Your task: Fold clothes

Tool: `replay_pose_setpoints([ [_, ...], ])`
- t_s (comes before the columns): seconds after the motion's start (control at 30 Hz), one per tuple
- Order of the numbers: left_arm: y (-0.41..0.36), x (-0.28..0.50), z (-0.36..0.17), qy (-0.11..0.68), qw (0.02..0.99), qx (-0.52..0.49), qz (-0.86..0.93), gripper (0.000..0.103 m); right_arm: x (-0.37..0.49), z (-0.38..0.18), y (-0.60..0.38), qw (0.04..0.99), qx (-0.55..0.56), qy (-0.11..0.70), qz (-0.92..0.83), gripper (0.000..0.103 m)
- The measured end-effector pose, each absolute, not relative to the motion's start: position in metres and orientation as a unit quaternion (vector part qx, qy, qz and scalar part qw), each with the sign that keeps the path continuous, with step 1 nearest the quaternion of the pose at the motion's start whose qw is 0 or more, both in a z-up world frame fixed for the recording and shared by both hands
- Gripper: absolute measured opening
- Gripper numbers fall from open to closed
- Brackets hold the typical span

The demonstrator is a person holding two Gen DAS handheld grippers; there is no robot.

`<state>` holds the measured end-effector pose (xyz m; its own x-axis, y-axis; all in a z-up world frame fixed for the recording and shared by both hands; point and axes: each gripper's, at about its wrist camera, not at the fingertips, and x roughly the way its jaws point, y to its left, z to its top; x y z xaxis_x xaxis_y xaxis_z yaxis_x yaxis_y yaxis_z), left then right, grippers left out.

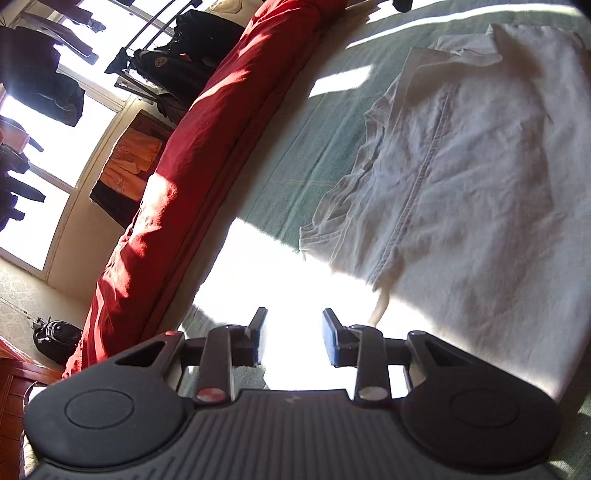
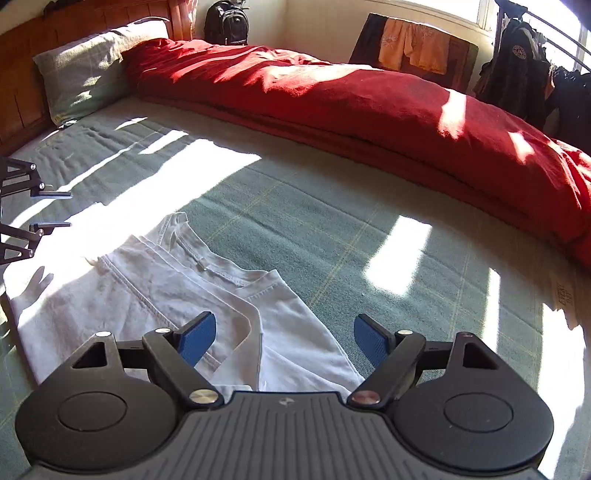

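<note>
So the whole thing happens on a bed with a green sheet (image 2: 303,221), faint yellow plaid lines running through it, woven and a bit nubby looking. Hard window light falls across it in bright bars. A rumpled red duvet (image 2: 369,110) is bunched in a long roll along the far side, with a grey-green pillow (image 2: 79,70) against the wooden headboard (image 2: 22,99). Behind that: a black backpack (image 2: 226,22) on the floor by the wall, an orange garment (image 2: 413,46) draped over a chair, and dark jackets on a clothes rack (image 2: 517,62) by the window.

The white t-shirt (image 2: 177,288) lies flat on the sheet, partly folded, thin cotton with visible stitched seams and the neckline toward the duvet. One end of it sits in blown-out sunlight.

The right gripper (image 2: 284,339) hovers over the shirt's near corner, blue ribbed pads spread wide, nothing between them. The left gripper (image 1: 293,338) is just beside the shirt's sunlit edge, jaws parted with a clear gap, gripping nothing.
</note>
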<state>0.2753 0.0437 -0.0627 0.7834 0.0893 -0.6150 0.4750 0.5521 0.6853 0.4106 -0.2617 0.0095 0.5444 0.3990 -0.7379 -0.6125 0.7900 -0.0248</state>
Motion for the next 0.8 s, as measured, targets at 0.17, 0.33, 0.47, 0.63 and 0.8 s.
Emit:
replay_pose_setpoints([
  [0.17, 0.043, 0.255, -0.069, 0.323, 0.825, 0.441, -0.14, 0.037, 0.382, 0.001, -0.268, 0.852, -0.163, 0.389, 0.311, 0.089],
  [0.33, 0.033, 0.236, -0.084, 0.328, 0.814, 0.448, -0.172, 0.041, 0.342, -0.039, -0.256, 0.81, -0.267, 0.404, 0.33, 0.089],
  [0.47, 0.027, 0.237, -0.094, 0.331, 0.803, 0.464, -0.176, 0.041, 0.342, -0.057, -0.256, 0.812, -0.29, 0.402, 0.309, 0.089],
  [0.63, 0.035, 0.252, -0.094, 0.336, 0.814, 0.447, -0.158, 0.041, 0.369, -0.053, -0.278, 0.848, -0.247, 0.395, 0.254, 0.089],
  [0.8, 0.048, 0.27, -0.094, 0.353, 0.825, 0.427, -0.108, 0.041, 0.385, -0.06, -0.295, 0.869, -0.233, 0.402, 0.172, 0.089],
])
